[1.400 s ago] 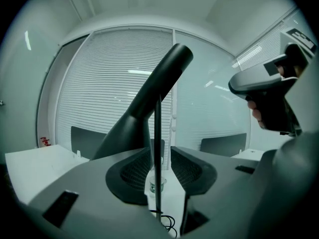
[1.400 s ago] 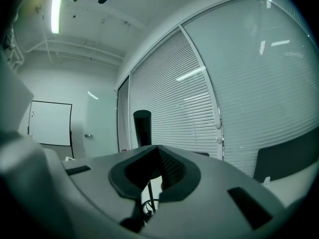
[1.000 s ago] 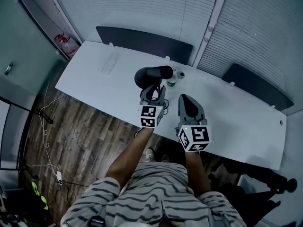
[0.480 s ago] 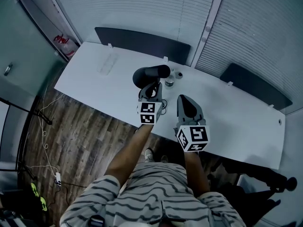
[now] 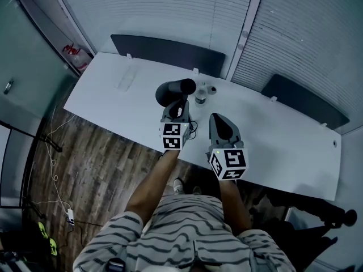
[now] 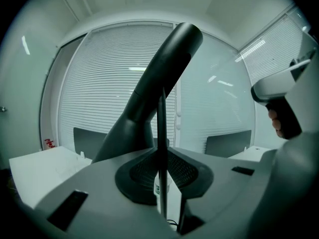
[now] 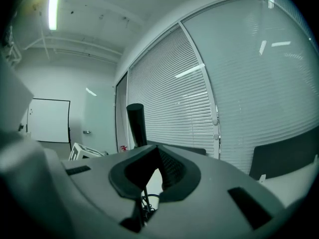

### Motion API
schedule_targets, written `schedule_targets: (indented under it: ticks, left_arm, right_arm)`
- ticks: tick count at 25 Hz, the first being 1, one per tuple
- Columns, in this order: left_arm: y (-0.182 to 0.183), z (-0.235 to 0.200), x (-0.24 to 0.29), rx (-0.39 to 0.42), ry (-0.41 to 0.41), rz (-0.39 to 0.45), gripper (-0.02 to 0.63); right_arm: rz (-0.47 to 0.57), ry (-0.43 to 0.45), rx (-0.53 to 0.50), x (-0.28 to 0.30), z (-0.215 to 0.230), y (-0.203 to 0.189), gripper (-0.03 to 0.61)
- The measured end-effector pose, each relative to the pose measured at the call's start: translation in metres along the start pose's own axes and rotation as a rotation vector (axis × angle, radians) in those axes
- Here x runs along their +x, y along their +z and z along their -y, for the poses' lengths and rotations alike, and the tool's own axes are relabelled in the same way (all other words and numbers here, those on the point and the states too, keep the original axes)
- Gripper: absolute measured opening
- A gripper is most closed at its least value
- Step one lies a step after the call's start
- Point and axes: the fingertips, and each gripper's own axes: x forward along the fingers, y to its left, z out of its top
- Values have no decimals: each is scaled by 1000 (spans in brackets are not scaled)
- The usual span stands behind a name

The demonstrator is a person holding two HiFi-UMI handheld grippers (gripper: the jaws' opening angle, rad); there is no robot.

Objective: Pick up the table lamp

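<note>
on the white table [image 5: 108, 103], near the middle of its front edge, the left gripper [image 5: 176, 106] had just been closing and pinched the thin upright stem [image 6: 162, 128] of the table lamp [image 5: 174, 90]. the lamp stood mid-table. its dark body had its long axis slanting from a broad lower part up to a narrow rounded end that pointed up and rightward. further right, over the table's front edge, the right gripper [image 5: 219, 120] hovered with its claw pressed together, empty.
</note>
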Motion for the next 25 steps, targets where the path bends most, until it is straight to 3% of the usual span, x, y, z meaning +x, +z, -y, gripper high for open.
schedule_targets:
  ticks: [12,25]
  left_arm:
    - [24,-8,-24,-56,14,27,55]
    - [58,4,-64,-40,8,71,56]
  right_arm:
    - [-15,22,-15,6,-7,-4,12]
    - [0,40,-2,8,-21,1,12]
